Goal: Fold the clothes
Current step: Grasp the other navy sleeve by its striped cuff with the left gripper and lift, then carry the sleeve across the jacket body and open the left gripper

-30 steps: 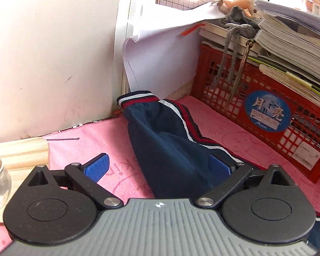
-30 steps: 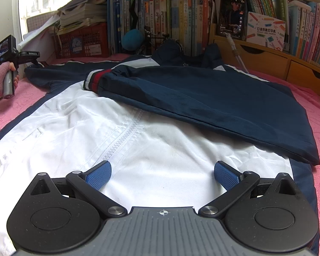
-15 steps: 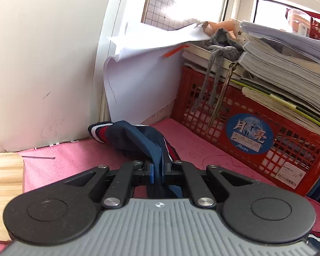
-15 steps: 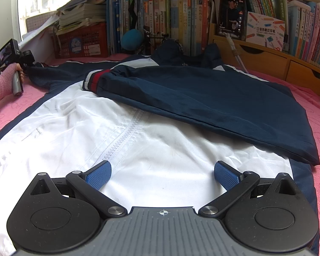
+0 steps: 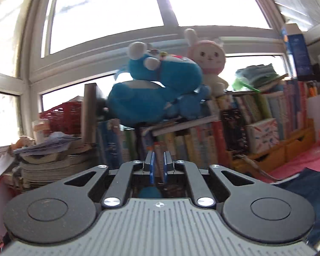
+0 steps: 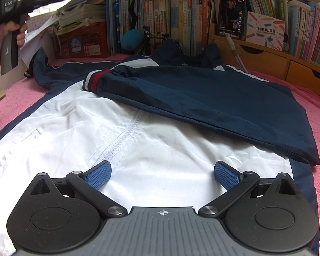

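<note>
Change: left gripper (image 5: 159, 166) lifted off the pink cover (image 6: 10, 106) since half a second ago, swung from the red crate (image 6: 81, 40) toward the bookshelf; dark sleeve gone from between its jaws.
Left jaws: almost closed, just beginning to part, only a thin slit, nothing between the blue pads (image 5: 152, 167).
Right jaws: right gripper (image 6: 162, 173) spread wide over the white front of the jacket (image 6: 138, 149), gripping nothing, unmoved over the past second.
Jacket: flat on the cover, zip running toward 12 o'clock from the right jaws; one navy sleeve (image 6: 202, 98) folded across the chest, striped cuff at 11 o'clock.
Other sleeve: stretched out toward 10 o'clock, cuff (image 6: 28, 72) bunched and raised below the hand (image 6: 15, 29) on the left gripper's handle, apart from its jaws.
Left view beyond the jaws: blue plush (image 5: 155, 89) at 12 o'clock atop rows of books (image 5: 202, 145), pink plush (image 5: 207, 59) at 1 o'clock, navy cloth at 3 o'clock.
Right view beyond the jacket: crate at 11 o'clock, books along 12 o'clock.
</note>
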Tool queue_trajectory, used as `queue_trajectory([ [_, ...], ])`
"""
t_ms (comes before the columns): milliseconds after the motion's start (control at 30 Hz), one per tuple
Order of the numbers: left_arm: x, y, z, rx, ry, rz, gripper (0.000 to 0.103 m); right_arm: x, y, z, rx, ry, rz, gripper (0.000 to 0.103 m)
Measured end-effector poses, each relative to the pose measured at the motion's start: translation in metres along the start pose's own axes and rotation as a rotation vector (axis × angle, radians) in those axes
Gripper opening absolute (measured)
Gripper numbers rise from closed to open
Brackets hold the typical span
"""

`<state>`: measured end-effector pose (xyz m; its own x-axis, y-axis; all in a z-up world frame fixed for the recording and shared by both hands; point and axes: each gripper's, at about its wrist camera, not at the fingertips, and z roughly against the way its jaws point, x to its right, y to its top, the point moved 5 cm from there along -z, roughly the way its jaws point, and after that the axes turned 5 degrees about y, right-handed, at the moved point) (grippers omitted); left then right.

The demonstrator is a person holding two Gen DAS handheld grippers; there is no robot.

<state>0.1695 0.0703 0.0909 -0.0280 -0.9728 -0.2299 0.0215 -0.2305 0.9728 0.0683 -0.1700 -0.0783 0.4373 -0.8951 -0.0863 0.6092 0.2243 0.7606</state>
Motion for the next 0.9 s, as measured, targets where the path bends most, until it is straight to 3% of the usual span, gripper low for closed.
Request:
queue_trajectory([
  [100, 0.028, -0.023, -0.012, -0.128, -0.038, 0.010, 0.014, 0.000, 0.000, 0.000, 0.001, 0.001, -0.001, 0.103],
  [233, -0.018, -0.069, -0.031, -0.317, 0.134, 0.121, 0.019, 0.000, 0.000, 0.000, 0.001, 0.003, -0.002, 0.103],
  [333, -0.088, -0.096, -0.023, -0.353, 0.342, 0.262, 0.045, 0.001, 0.000, 0.000, 0.001, 0.004, -0.003, 0.103],
  [367, -0.111, -0.103, -0.019, -0.355, 0.420, 0.308, 0.070, 0.001, 0.000, 0.000, 0.001, 0.003, -0.003, 0.103],
  [400, -0.133, -0.111, -0.014, -0.356, 0.498, 0.353, 0.089, 0.001, 0.000, 0.000, 0.001, 0.003, -0.003, 0.103],
  [567, -0.213, -0.132, 0.005, -0.291, 0.746, 0.444, 0.101, 0.001, 0.000, 0.000, 0.001, 0.002, -0.002, 0.103],
  [733, -0.274, -0.165, -0.011, -0.341, 0.783, 0.797, 0.103, 0.000, 0.000, 0.000, 0.001, 0.000, -0.001, 0.103],
  [867, -0.293, -0.185, -0.044, -0.425, 0.810, 0.885, 0.103, 0.000, 0.000, 0.000, 0.001, -0.001, -0.001, 0.103],
  [900, -0.297, -0.191, -0.049, -0.445, 0.817, 0.915, 0.095, 0.000, 0.000, 0.000, 0.001, -0.001, -0.001, 0.103],
])
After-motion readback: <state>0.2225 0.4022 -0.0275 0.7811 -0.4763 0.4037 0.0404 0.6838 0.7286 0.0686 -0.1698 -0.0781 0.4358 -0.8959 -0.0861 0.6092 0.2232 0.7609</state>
